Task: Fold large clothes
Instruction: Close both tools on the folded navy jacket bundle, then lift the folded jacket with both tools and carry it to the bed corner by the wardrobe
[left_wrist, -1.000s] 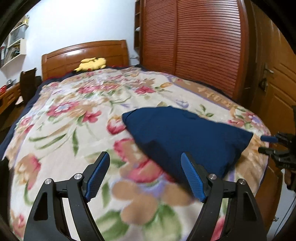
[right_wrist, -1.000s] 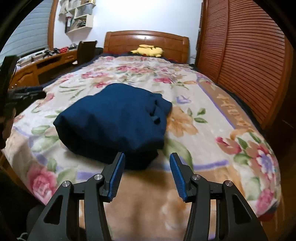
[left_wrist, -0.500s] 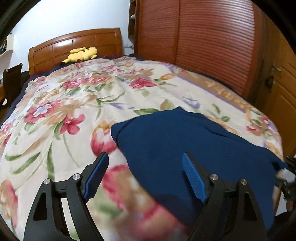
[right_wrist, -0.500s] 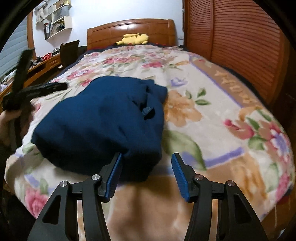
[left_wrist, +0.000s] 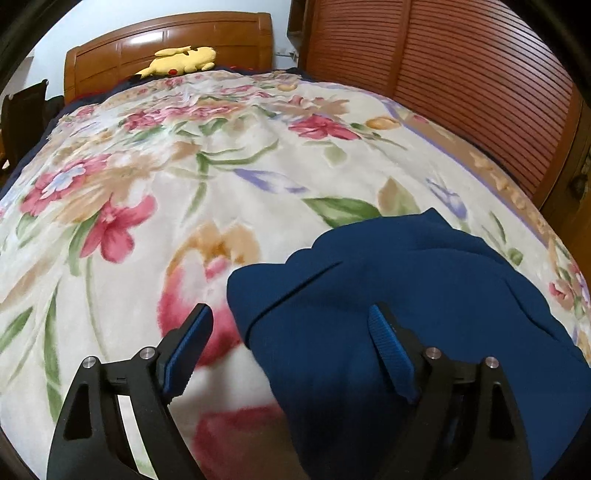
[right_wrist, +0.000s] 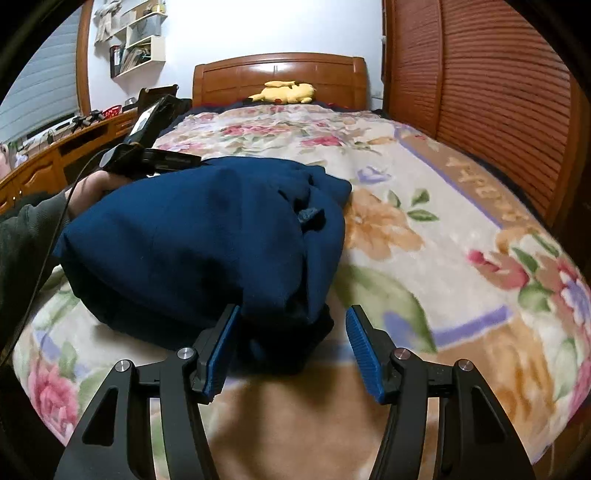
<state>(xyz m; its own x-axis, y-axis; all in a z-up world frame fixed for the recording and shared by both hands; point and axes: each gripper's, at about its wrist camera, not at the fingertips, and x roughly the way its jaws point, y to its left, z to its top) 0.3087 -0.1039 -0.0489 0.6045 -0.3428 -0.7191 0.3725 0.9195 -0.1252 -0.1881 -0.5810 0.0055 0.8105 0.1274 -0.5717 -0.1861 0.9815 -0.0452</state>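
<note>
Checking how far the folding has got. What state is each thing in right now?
navy garment: bunched in a folded heap on the blanket
floral blanket: spread flat over the bed
left gripper: jaws opening, astride the garment's corner, not pinching
right gripper: jaws opening, garment's edge between them, ungripped
yellow plush toy: lying by the headboard

Garment (right_wrist: 207, 240) on blanket (right_wrist: 424, 229), plush toy (right_wrist: 284, 92) behind.

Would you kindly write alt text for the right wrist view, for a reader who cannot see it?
A rumpled navy garment lies on a floral blanket covering a bed, with the right claw opening over its near edge, pads not pressing it. At left, a hand holds the left claw by the garment's far side. A yellow plush toy rests by the wooden headboard.
</note>
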